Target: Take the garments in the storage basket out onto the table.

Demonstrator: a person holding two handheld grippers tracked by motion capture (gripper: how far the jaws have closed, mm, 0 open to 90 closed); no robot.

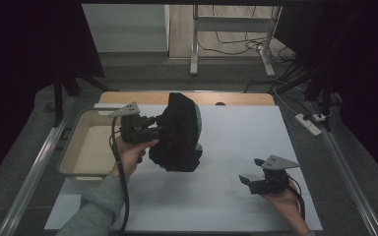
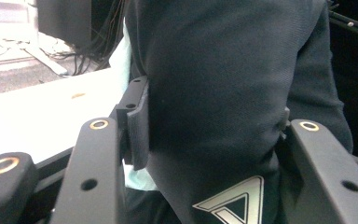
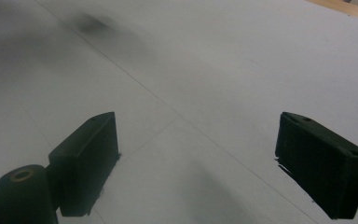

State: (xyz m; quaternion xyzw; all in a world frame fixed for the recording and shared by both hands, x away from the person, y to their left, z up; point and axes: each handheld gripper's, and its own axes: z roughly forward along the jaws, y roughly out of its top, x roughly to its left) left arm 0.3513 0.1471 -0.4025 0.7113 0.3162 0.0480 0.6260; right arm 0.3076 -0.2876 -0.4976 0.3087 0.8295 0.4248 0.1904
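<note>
The left gripper (image 1: 158, 129) has its jaws clamped on a bunched black garment (image 1: 177, 135), a soft, matte knit that hangs in thick folds from the jaws and droops to the table (image 1: 236, 137) just beyond and below them. In the left gripper view the cloth (image 2: 223, 93) fills the space between the two hard black jaws; a fine weave shows on its surface, a white outlined triangle is printed low on it, and a strip of pale mint fabric, perhaps a lining, peeks out along the near jaw, though the view is too close to be sure. Behind that gripper, on its outer side, sits a shallow cream tray (image 1: 71, 147) with rounded corners and a smooth, plastic-looking wall. The right gripper (image 1: 248, 183) rests low, well apart from the garment, its jaws spread wide with nothing between them; in the right gripper view the two blocky, flat-faced fingers (image 3: 88, 154) stand over the smooth white table sheet (image 3: 214, 70), crossed by thin straight seams. A grey three-cornered plate tops each gripper, and a black cable trails from the left one along the grey sleeve (image 1: 96, 206).
</note>
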